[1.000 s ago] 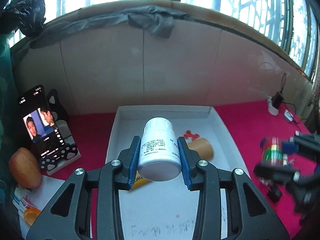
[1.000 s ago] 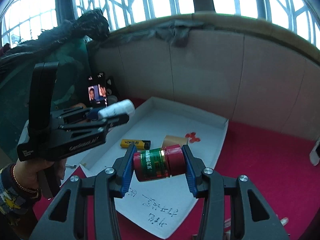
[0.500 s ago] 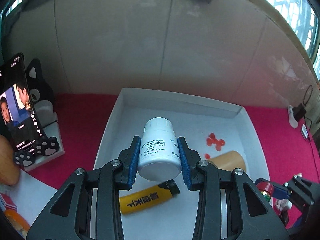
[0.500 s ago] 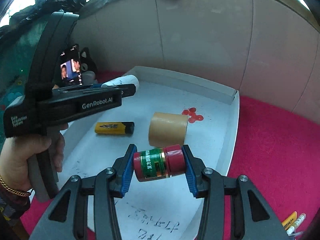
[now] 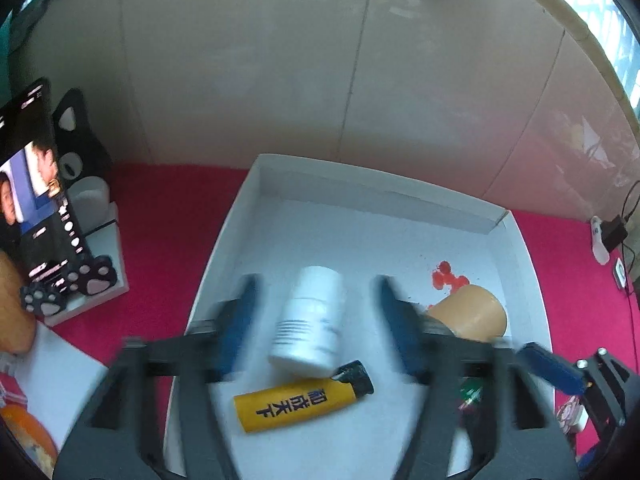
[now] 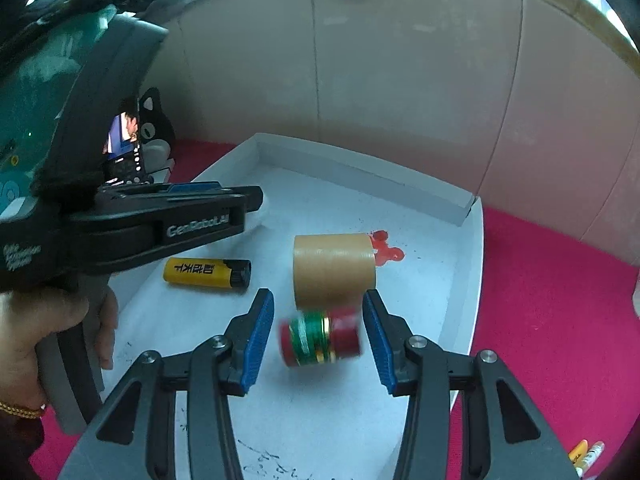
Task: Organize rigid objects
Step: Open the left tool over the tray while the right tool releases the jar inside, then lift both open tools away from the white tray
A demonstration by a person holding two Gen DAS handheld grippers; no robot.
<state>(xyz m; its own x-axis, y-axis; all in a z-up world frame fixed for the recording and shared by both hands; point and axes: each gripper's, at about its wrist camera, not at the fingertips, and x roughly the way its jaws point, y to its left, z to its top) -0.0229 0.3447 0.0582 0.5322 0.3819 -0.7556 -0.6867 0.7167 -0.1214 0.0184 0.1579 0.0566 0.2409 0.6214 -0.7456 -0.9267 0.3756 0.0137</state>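
Note:
My left gripper (image 5: 316, 320) is open over the white tray (image 5: 360, 194). A white pill bottle (image 5: 310, 320) sits blurred between its spread jaws, free of both pads, just above a yellow lighter (image 5: 302, 402). My right gripper (image 6: 318, 336) is open too. A red and green bottle (image 6: 320, 338) lies blurred between its blue pads, touching neither, in front of a tan cylinder (image 6: 332, 270). The left gripper (image 6: 168, 216) shows in the right wrist view above the lighter (image 6: 206, 274). The tan cylinder (image 5: 470, 316) also shows in the left wrist view.
Red cloth (image 6: 560, 300) covers the table around the tray (image 6: 360, 172). A phone on a cat-paw stand (image 5: 36, 208) stands left of the tray. A cardboard wall (image 5: 360, 80) runs behind. A charger (image 5: 610, 232) lies far right. Markers (image 6: 586, 452) lie at the lower right.
Both grippers opened and let go: the white bottle and the red and green bottle are dropping into the tray. Both grippers moved lower and closer over the tray.

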